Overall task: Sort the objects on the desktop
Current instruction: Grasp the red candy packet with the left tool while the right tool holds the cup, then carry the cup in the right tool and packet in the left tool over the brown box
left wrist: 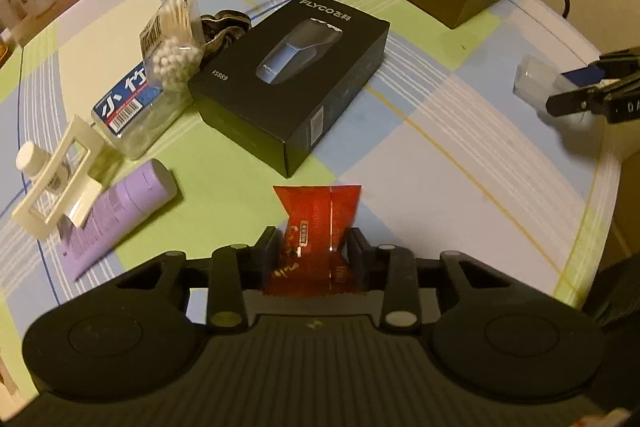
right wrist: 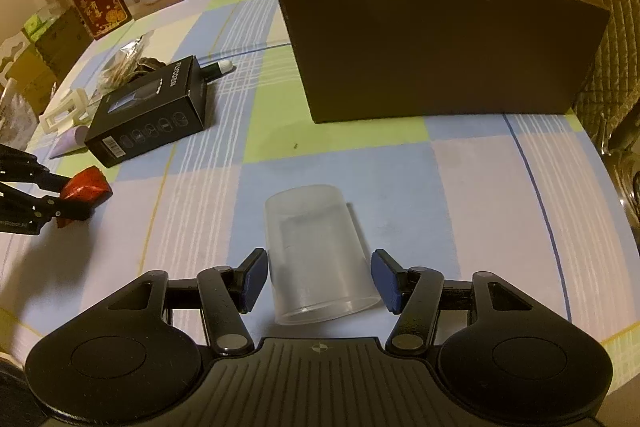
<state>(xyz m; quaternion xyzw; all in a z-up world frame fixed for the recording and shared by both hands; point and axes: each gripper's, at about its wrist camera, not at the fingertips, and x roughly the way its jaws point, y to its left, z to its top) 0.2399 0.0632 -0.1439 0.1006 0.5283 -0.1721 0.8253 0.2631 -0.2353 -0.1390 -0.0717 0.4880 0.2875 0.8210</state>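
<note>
Your left gripper (left wrist: 314, 247) is clamped on the red snack packet (left wrist: 316, 227), which sticks out past the fingertips above the checked tablecloth (left wrist: 440, 147). Your right gripper (right wrist: 318, 277) stands partly open around the translucent cup (right wrist: 316, 251), which lies on its side between the pads, neither pressing it.

A: We are seeing a red snack packet (left wrist: 316, 227) showing white print, and a black shaver box (left wrist: 296, 83) bearing a blue-grey picture.

B: We are noting a checked tablecloth (right wrist: 340, 163) showing green, blue and lilac, a brown box (right wrist: 440, 55) showing white inside, and a frosted clear cup (right wrist: 316, 251).
</note>
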